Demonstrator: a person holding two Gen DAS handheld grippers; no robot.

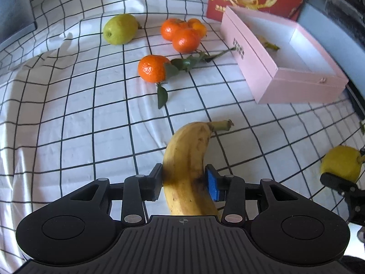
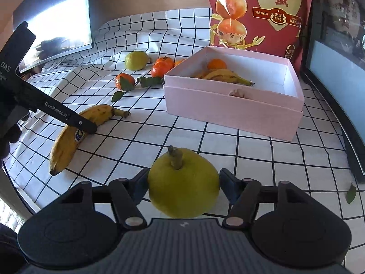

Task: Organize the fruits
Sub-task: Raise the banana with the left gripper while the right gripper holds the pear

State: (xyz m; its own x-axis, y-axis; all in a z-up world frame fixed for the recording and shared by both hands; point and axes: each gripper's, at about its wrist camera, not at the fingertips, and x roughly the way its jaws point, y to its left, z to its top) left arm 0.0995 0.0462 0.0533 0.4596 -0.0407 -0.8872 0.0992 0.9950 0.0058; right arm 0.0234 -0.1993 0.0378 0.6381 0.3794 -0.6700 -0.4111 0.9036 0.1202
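My left gripper [image 1: 183,180] is shut on a yellow banana [image 1: 187,166] that rests on the checked cloth; the banana also shows in the right wrist view [image 2: 75,132] with the left gripper's finger across it. My right gripper [image 2: 182,185] is shut on a green-yellow pear [image 2: 183,182], stem pointing forward; the pear also shows at the left wrist view's right edge [image 1: 342,162]. A pink open box [image 2: 232,107] holds a banana [image 2: 225,75] and a tangerine [image 2: 216,64]. The box also shows in the left wrist view [image 1: 294,86].
A second pear [image 1: 119,29] and several tangerines [image 1: 182,34] with leaves lie on the cloth left of the box; one tangerine [image 1: 151,68] lies apart. A red bag [image 2: 260,11] stands behind the box. A dark screen [image 2: 57,22] stands at the back left.
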